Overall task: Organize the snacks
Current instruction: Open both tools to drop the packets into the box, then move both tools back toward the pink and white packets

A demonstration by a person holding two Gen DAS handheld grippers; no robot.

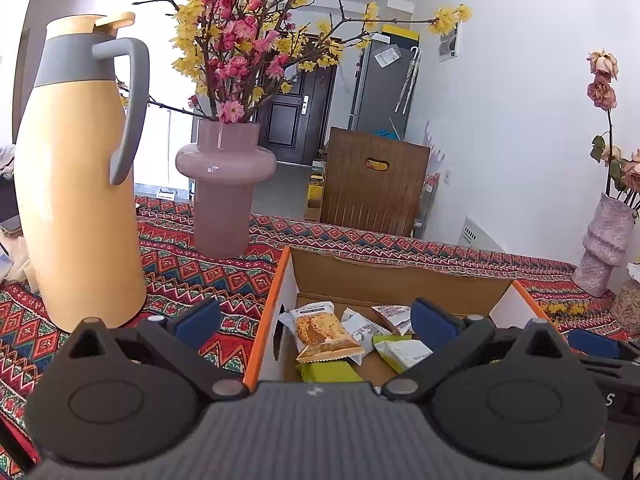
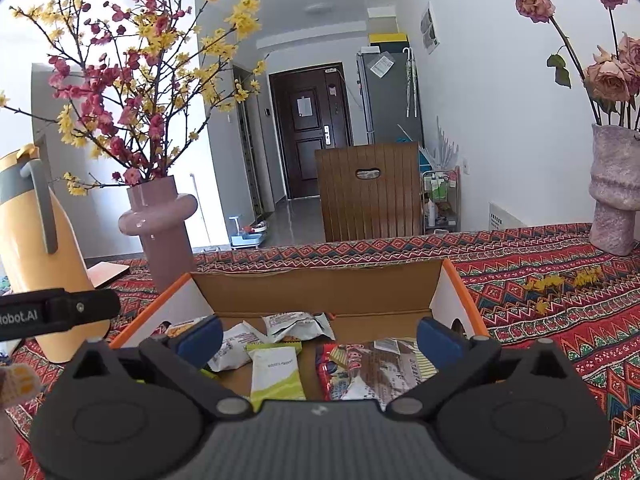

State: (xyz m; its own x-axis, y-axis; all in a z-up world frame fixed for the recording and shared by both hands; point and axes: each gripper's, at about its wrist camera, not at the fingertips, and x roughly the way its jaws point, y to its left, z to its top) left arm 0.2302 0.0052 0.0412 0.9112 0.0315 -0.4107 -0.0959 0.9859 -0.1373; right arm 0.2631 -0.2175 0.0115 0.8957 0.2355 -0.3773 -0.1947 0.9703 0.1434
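Note:
An orange-edged cardboard box (image 1: 362,270) (image 2: 320,290) stands on the patterned tablecloth and holds several snack packets. Among them are a biscuit packet (image 1: 323,332), a green-and-white packet (image 1: 404,354) (image 2: 276,372), white packets (image 2: 298,322) and a red printed bag (image 2: 372,368). My left gripper (image 1: 316,318) hangs open over the box's near left corner, its blue pads wide apart and empty. My right gripper (image 2: 318,336) is open above the box's near side, with nothing between its pads. The right gripper's finger (image 1: 592,342) shows at the left wrist view's right edge.
A yellow thermos jug (image 1: 80,200) (image 2: 36,256) stands left of the box. Behind it is a pink vase of blossom branches (image 1: 226,184) (image 2: 160,224). A rough pink vase with roses (image 1: 604,252) (image 2: 614,196) stands at the right. A wooden chair back (image 1: 374,182) rises behind the table.

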